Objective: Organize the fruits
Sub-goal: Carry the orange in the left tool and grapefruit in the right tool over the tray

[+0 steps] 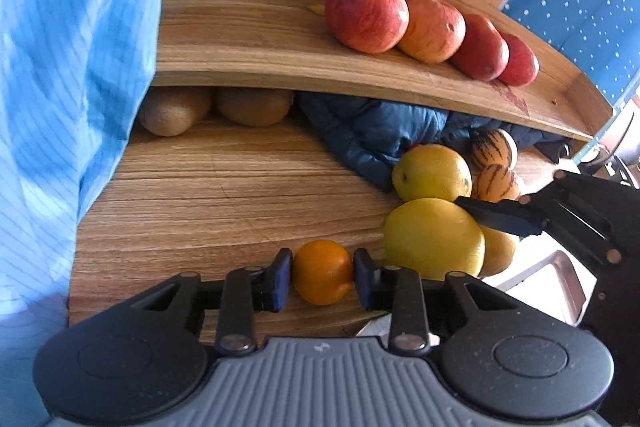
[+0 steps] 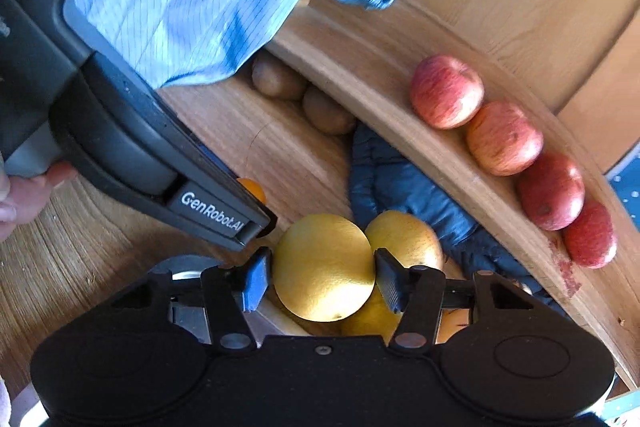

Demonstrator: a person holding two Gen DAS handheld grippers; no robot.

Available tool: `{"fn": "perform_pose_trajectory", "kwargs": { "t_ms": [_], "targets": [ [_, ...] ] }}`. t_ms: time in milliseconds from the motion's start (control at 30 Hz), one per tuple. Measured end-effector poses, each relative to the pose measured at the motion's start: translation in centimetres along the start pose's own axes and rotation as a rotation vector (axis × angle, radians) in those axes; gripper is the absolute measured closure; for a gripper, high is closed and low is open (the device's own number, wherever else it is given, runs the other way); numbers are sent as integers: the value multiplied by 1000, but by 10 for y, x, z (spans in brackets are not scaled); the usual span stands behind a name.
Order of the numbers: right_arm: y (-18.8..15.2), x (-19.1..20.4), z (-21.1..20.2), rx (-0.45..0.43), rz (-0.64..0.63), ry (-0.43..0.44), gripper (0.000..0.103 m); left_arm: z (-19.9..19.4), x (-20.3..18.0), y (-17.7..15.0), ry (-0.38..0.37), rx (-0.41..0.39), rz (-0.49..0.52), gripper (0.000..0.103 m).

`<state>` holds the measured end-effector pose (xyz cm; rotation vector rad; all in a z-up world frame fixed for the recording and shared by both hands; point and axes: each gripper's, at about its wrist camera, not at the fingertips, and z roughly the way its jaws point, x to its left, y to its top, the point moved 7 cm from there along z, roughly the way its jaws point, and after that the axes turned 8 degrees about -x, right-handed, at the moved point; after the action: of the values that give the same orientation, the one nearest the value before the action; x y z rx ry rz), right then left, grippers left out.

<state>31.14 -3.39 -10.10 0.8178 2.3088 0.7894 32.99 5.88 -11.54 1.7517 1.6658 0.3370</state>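
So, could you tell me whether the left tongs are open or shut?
Shut on the orange: both pads of the left tongs press its sides.

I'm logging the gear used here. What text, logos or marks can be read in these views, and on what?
"GenRobot.AI": white lettering on the left gripper body, in the right wrist view.
"ts": partial white letters, upper left on that same body.
A small embossed mark on the grey ribbed housing is too small to read.
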Motion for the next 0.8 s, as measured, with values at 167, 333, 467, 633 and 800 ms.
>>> {"fn": "perform_pose_trajectory", "kwargs": {
  "t_ms": [167, 333, 467, 633, 800],
  "targets": [
    [0, -10, -27, -73, 54, -62, 46, -6, -11, 0, 11, -31, 7, 68],
    [-14, -27, -57, -99, 123, -154, 46, -12, -39, -1, -13, -47, 44, 68],
    [-37, -42, -78, -75, 190, -214, 46, -13, -71, -5, -54, -37, 95, 68],
    [-74, -54, -106, -13, 260, -277, 46, -8, -117, -21, -125, 5, 169, 68],
    [-118, -62, -133, 69, 350, -320, 46, 0, -163, -39, -192, 50, 231, 68]
  ]
}}
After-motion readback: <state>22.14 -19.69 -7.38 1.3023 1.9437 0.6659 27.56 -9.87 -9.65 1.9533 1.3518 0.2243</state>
